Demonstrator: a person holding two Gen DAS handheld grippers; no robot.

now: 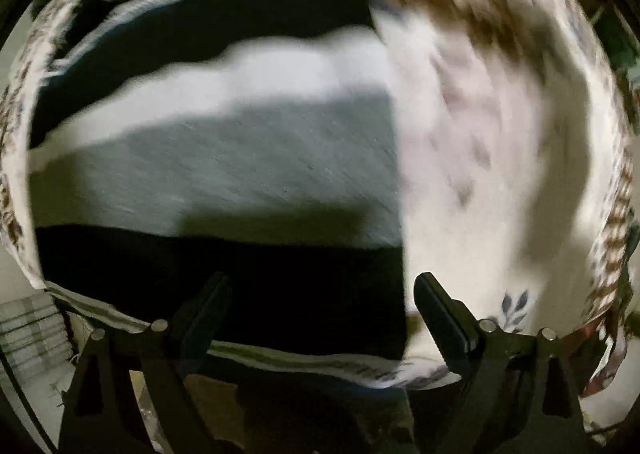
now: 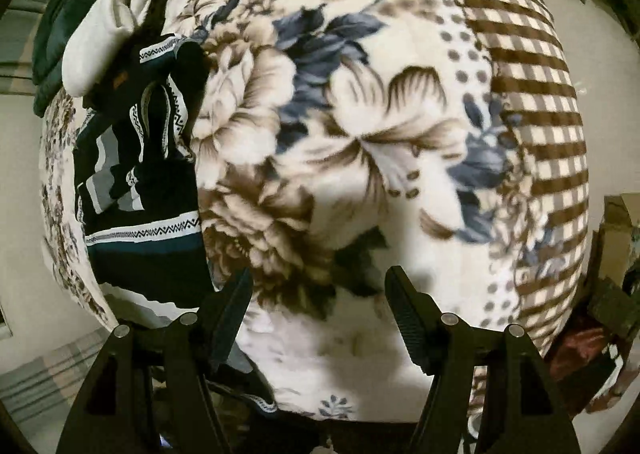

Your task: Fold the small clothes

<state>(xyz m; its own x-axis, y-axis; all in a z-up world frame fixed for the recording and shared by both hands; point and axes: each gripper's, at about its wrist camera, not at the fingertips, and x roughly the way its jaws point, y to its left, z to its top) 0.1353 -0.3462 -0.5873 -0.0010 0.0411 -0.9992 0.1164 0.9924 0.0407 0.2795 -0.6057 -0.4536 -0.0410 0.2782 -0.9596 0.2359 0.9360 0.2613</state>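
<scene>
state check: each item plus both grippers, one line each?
left gripper: open, empty, over the garment
right gripper: open, empty, over the blanket
striped garment: spread flat
patterned garment: rumpled, unfolded
white cloth: bunched up
floral blanket: spread out

I count two grippers of mine, the left gripper and the right gripper, each with two fingers. One floral blanket covers the surface. On it lie one dark patterned garment, one white garment and one dark green one.
</scene>
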